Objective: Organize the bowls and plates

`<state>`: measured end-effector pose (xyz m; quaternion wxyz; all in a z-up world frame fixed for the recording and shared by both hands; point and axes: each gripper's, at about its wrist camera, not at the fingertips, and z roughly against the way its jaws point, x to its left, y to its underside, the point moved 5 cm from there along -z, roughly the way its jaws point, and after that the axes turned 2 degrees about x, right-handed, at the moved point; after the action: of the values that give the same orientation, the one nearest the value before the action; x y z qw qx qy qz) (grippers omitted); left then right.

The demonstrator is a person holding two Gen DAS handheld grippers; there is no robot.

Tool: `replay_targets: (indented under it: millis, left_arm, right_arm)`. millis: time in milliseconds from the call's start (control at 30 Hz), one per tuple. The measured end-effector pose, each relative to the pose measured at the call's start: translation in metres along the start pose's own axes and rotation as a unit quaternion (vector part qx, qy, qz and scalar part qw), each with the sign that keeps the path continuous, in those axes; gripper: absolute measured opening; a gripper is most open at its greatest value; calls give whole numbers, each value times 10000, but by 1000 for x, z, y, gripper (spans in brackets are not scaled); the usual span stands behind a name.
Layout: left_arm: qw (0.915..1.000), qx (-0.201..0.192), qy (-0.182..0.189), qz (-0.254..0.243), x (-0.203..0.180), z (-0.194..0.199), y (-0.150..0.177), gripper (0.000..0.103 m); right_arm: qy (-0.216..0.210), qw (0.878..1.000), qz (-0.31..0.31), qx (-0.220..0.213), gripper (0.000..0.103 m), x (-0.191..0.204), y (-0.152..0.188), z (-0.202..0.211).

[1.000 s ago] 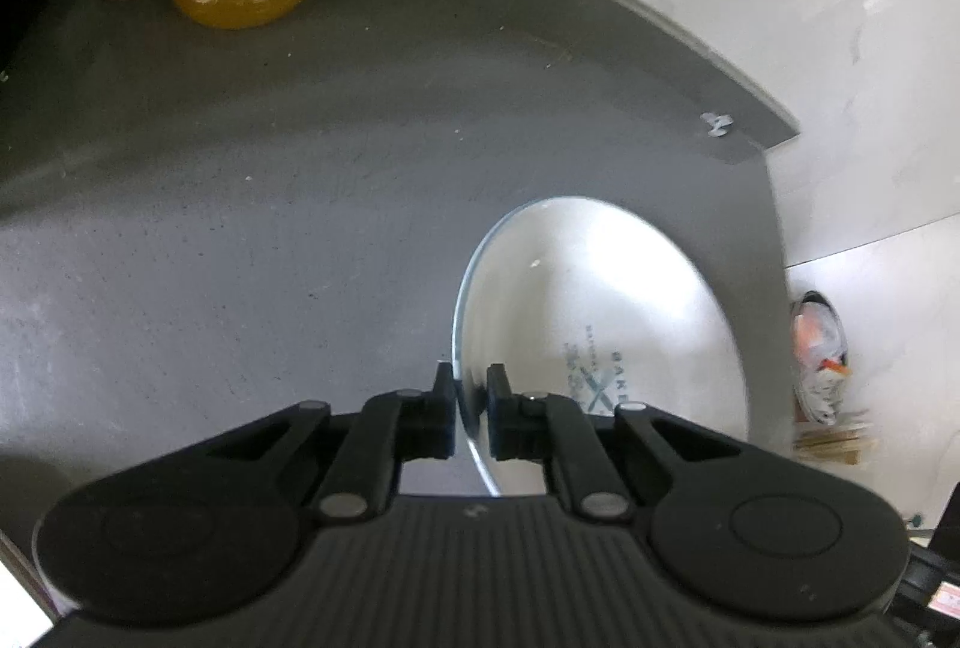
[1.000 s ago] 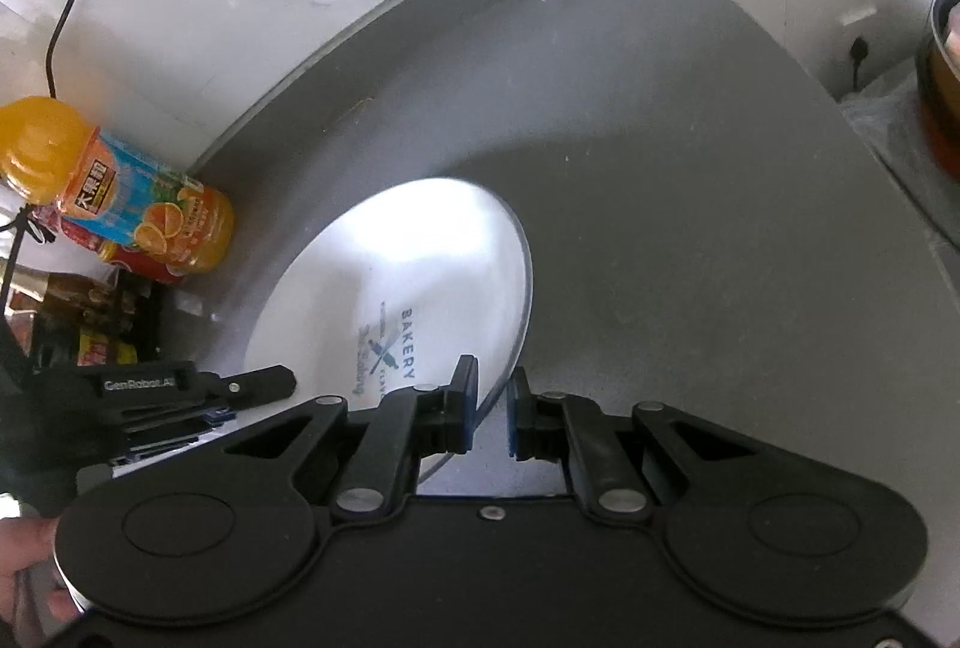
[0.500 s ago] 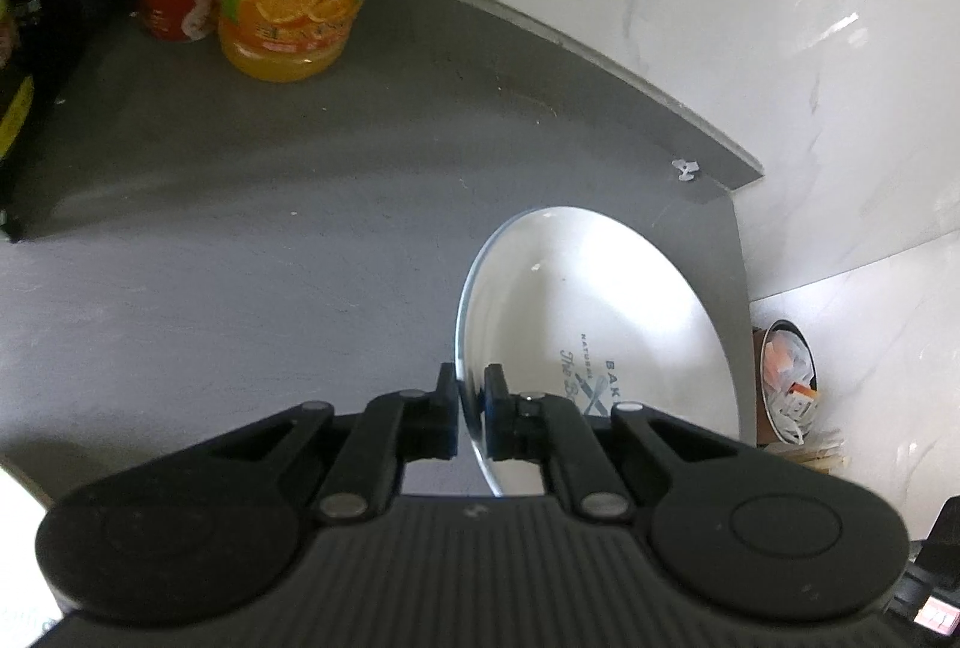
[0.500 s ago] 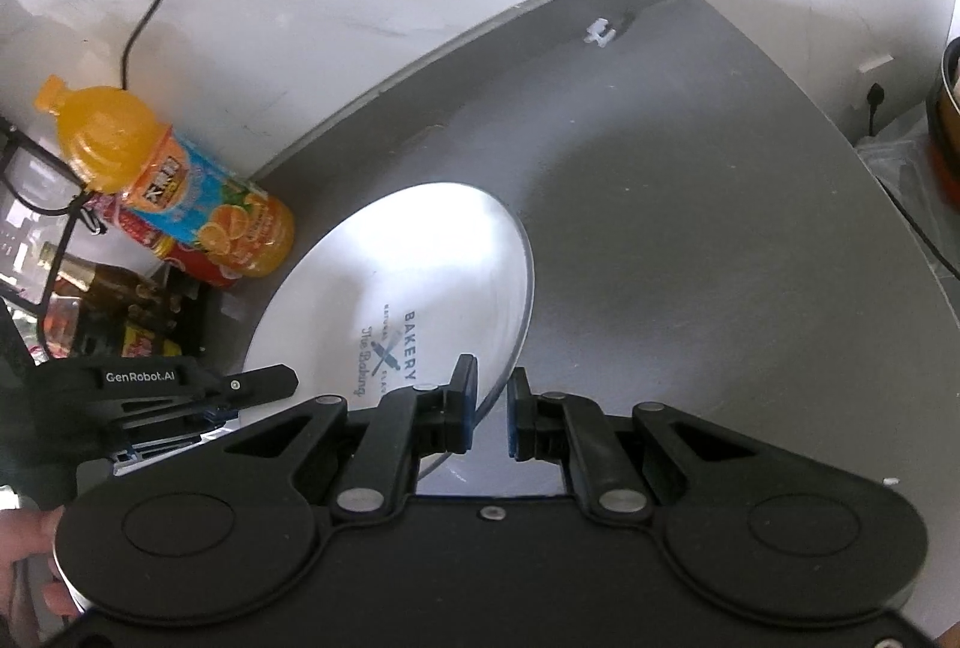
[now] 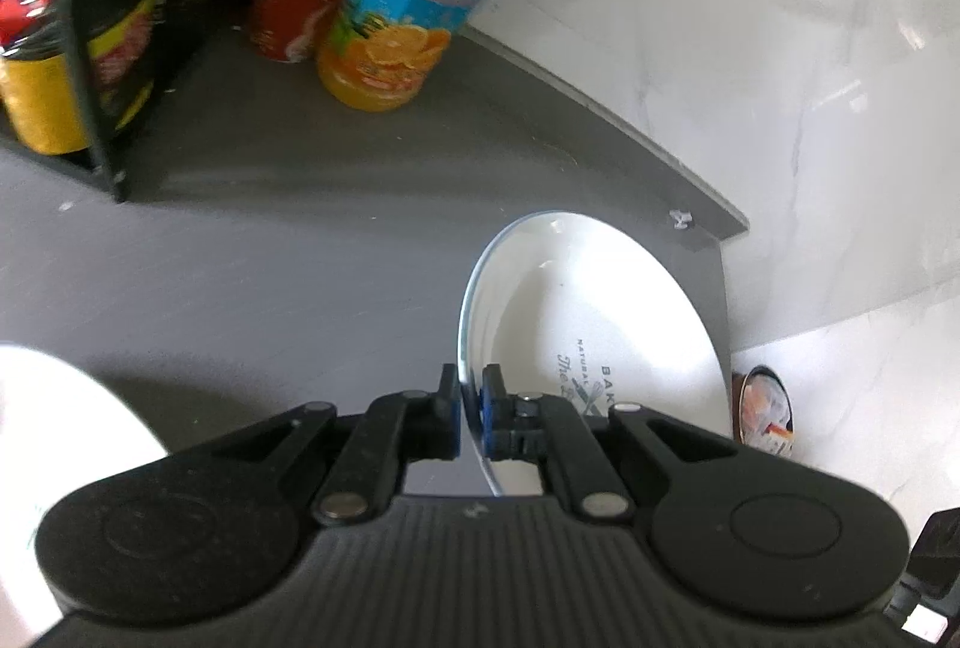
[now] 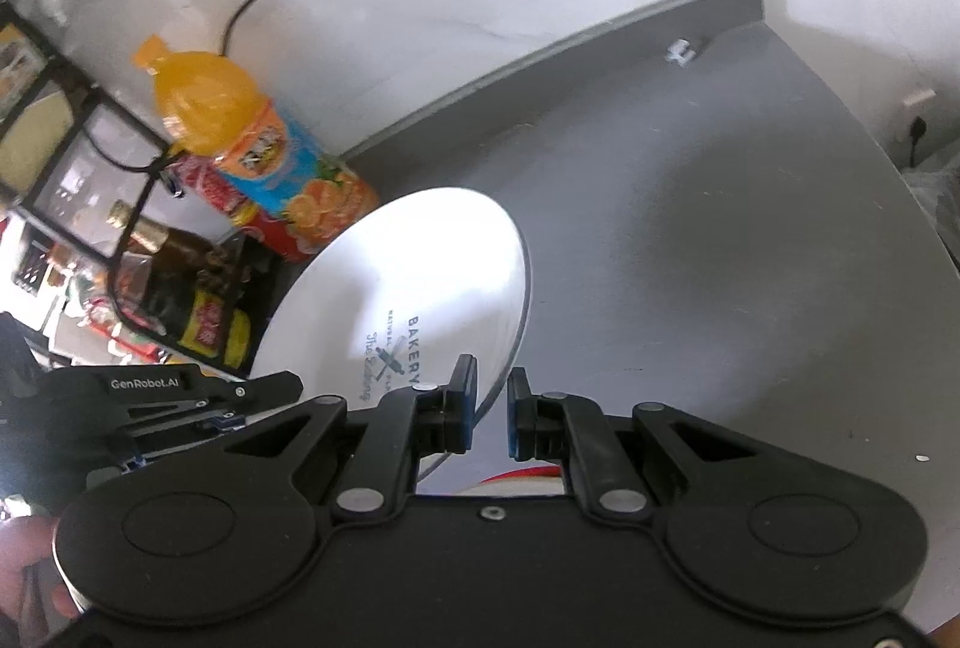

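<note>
The left hand-held gripper (image 5: 471,411) and right hand-held gripper (image 6: 492,411) each pinch opposite rims of the white plate (image 6: 420,288), held tilted above the grey worktop (image 6: 720,228). Open worktop spreads right; an orange juice bottle (image 5: 414,6) and black rack (image 5: 96,48) crowd the left edge.

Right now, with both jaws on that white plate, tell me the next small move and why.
Probably carry the plate level toward the white dish at lower left. The left gripper and right gripper pinch opposite rims, and it is tilted clear of the grey counter.
</note>
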<state>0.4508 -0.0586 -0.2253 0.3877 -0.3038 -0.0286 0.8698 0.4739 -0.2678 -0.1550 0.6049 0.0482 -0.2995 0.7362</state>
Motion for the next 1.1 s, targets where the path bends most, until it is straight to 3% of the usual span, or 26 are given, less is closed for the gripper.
replay_targets:
  millis: [533,1100]
  left_arm:
    - [9990,-297,48,317,46,58,15,4]
    - [9996,-32,210,208,127,100,0,4]
  right_arm:
    - [-142,9995,291,-35,9,49,33,5]
    - [128,9998,172,-63,9,117,84,-15]
